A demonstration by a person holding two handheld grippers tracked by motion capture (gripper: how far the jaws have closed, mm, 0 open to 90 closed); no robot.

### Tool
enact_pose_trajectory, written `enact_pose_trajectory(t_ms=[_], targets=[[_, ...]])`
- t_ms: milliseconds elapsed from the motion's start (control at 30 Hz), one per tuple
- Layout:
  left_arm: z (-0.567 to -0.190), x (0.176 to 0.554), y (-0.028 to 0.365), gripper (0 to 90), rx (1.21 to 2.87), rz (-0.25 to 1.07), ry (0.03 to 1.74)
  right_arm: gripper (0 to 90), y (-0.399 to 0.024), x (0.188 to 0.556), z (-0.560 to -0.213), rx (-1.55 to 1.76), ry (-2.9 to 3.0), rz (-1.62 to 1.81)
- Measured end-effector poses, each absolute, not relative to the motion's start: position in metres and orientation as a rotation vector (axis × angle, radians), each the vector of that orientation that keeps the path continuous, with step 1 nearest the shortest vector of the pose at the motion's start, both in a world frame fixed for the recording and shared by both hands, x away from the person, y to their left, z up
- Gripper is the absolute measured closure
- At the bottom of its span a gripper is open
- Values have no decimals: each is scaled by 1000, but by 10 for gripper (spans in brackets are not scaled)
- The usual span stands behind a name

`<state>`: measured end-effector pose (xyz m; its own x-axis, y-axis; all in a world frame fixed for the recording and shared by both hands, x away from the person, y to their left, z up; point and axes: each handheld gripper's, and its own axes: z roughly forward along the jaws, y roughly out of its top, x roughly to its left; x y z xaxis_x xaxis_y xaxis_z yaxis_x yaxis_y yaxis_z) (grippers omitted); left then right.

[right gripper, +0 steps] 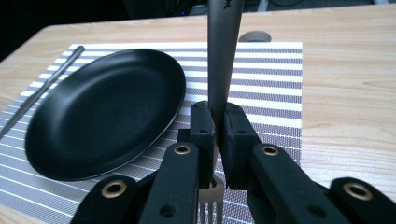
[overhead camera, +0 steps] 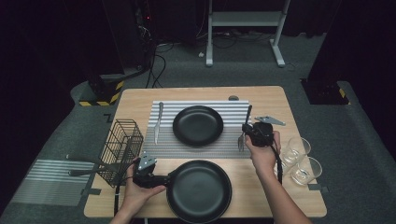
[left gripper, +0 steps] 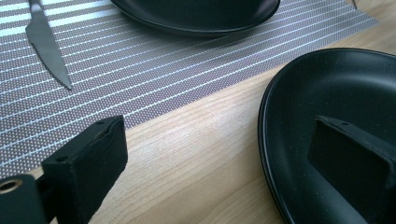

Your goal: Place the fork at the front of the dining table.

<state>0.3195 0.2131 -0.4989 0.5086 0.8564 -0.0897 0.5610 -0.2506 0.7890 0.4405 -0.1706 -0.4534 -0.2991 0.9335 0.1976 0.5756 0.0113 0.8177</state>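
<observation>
A: Where is the fork?

B: The right gripper has it. The two jaws are squeezed tight on the fork's handle. The prongs hang down by the jaws and the handle sticks out past them.

A: And where is that over the table?

B: At the right edge of the striped mat, just beside the far plate. From above, the fork lies along that edge with the hand right behind it.

A: What about the left gripper?

B: Its jaws are wide apart. One jaw is over the bare wood. The other is over the near plate, and the plate's rim sits between them. I cannot tell if a jaw touches the plate.

A: Anything else on the mat?

B: A knife lies on its left side. A wire basket stands at the table's left edge, and two glasses stand at the right edge.
</observation>
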Motion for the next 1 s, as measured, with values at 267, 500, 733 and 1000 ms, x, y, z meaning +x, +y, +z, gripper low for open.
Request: enact_pose_trajectory(t_ms=[267, 500, 733, 1000], targets=[[-500, 320, 213, 66, 1952, 461, 1160, 842, -163, 455, -461, 1565, 1919, 1144], [-501, 320, 215, 68, 1956, 471, 1167, 842, -157, 468, -466, 1595, 1930, 1117], [-501, 320, 215, 69, 1954, 467, 1167, 842, -154, 480, -471, 1624, 1929, 1098], [-501, 320, 214, 69, 1954, 466, 1168, 842, -153, 496, -481, 1700, 1923, 1104]])
